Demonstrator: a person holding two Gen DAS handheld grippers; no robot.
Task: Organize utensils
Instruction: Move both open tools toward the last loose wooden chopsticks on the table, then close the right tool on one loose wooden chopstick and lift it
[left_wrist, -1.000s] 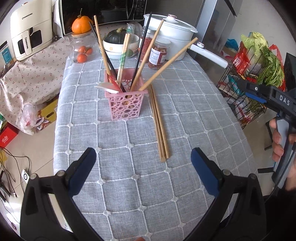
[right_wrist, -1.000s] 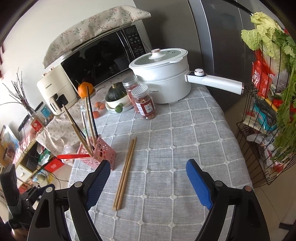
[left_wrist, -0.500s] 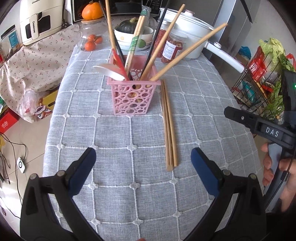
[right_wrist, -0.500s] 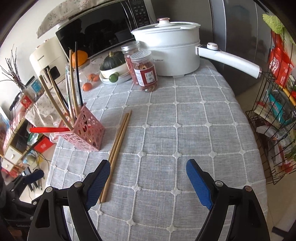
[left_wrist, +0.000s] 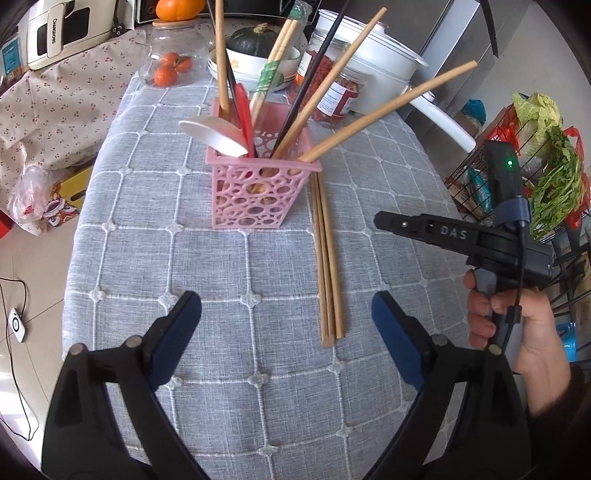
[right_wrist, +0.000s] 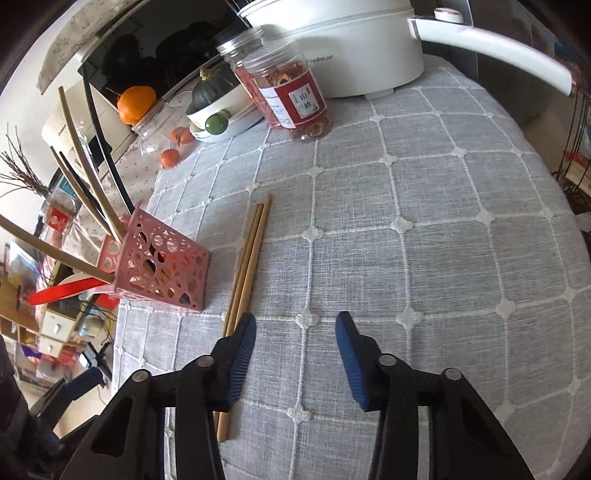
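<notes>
Lying flat on the grey checked table (left_wrist: 192, 258), a pair of wooden chopsticks (left_wrist: 327, 266) is being shown ahead of the left tongs (left_wrist: 286, 325), slightly toward their right finger. The left tongs are being held wide apart above the cloth with nothing between them. A pink perforated holder (left_wrist: 255, 192) is being seen straight ahead of them, just beside the far half of the loose pair and already filled with chopsticks, a white spoon (left_wrist: 214, 134) and a red utensil (left_wrist: 243, 110).

In the right wrist view, the right tongs (right_wrist: 295, 354) are being held at a narrower gap, gripping nothing. Their left finger (right_wrist: 240, 362) is being held over the near end of the loose chopsticks (right_wrist: 247, 266); contact cannot be told. The holder (right_wrist: 159, 266) is being seen ahead to their left, while a jar (right_wrist: 295, 96) and a white pot (right_wrist: 351, 48) are standing well beyond them.
</notes>
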